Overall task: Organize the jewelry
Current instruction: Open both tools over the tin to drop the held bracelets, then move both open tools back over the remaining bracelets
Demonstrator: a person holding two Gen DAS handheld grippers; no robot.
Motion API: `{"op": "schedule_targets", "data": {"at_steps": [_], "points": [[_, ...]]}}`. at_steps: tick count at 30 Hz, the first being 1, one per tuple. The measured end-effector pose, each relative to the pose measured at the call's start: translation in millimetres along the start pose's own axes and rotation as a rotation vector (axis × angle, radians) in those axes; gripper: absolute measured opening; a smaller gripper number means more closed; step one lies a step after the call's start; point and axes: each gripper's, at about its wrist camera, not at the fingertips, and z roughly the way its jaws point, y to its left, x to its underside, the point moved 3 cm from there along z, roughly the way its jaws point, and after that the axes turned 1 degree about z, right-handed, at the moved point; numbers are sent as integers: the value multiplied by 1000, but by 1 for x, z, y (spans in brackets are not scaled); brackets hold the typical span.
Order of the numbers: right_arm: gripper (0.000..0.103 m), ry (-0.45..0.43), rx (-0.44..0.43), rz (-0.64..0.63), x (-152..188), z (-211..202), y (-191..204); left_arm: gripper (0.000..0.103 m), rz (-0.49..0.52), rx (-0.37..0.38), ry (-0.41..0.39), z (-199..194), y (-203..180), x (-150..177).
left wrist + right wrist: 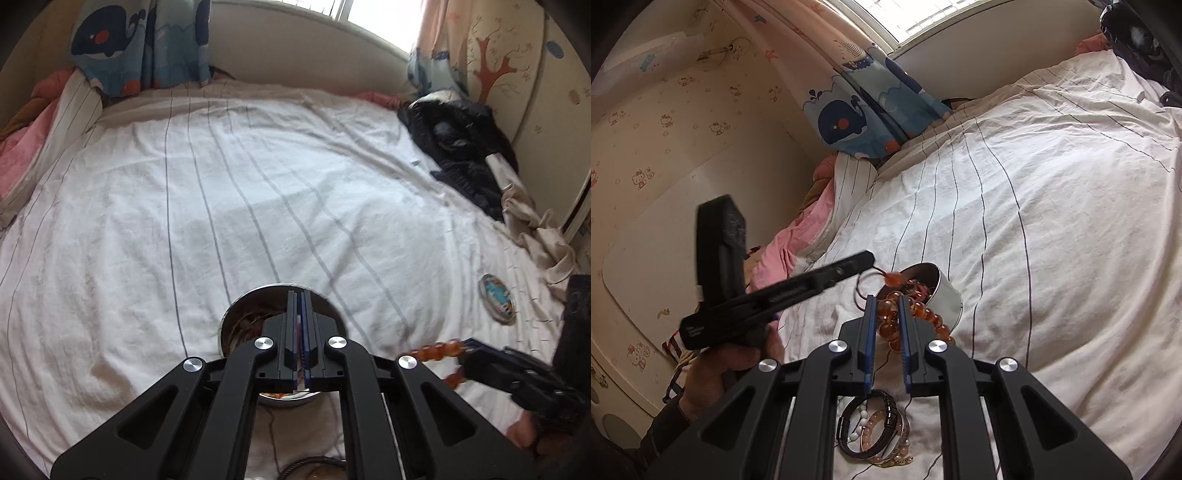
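Note:
A round metal tin (pixel 945 291) with jewelry inside sits on the striped white bedsheet; it also shows under my left gripper (pixel 300 295) in the left wrist view (pixel 240 306). My left gripper is shut on a thin cord with a small orange bead (pixel 893 277), held over the tin. My right gripper (pixel 886 302) is shut on an amber bead bracelet (pixel 886 317) just beside the tin; the bracelet also shows in the left wrist view (pixel 439 350). Several bracelets (pixel 875 432) lie on the sheet below my right gripper.
The tin's lid (pixel 496 299) with a blue picture lies on the sheet to the right. Dark clothing (pixel 458 147) is piled at the far right. Pink bedding (pixel 798 240) and a whale-print curtain (pixel 860 114) border the left side.

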Motion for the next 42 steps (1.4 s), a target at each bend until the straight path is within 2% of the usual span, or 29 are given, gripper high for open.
{"op": "schedule_targets", "data": {"at_steps": [2,4,6,10,12,14,15,16,17,18,19,21,25,29,32,36,42], "points": [[13,2,-3,0,-1,2,1,7,-23,-22,38,10,11,7],[13,5,-10,-3,-2,4,5,13,-45,-24,23,2,20,14],[13,2,-33,-1,-7,8,11,27,-54,-38,6,-10,28,21],[13,-7,-88,-15,-25,21,32,38,-62,-68,-18,-38,41,39],[13,-8,-122,-18,-33,30,42,47,-78,-88,-31,-50,49,49],[13,-8,-138,-15,-38,42,46,49,-98,-95,-43,-60,55,58],[14,-8,-112,-26,-39,49,45,50,-110,-95,-48,-63,59,62],[19,-2,-50,-55,-38,57,43,51,-124,-95,-51,-64,62,64],[40,17,32,-79,-37,67,37,51,-139,-92,-50,-65,65,67],[45,32,99,-86,-34,74,29,51,-149,-89,-45,-64,67,70],[45,55,140,-77,-30,78,20,51,-151,-88,-38,-63,67,72],[45,74,165,-56,-23,73,7,51,-136,-90,-31,-62,62,75],[45,81,223,-118,-3,49,8,54,-100,-82,-40,-66,47,80],[56,102,268,-146,19,35,9,57,-79,-87,-21,-62,37,92],[58,129,333,-179,34,37,6,57,-54,-99,-10,-57,32,94],[59,183,385,-158,39,47,-7,57,15,-129,-5,-55,21,95],[66,193,439,-164,40,48,-14,57,67,-153,18,-48,13,97]]}}
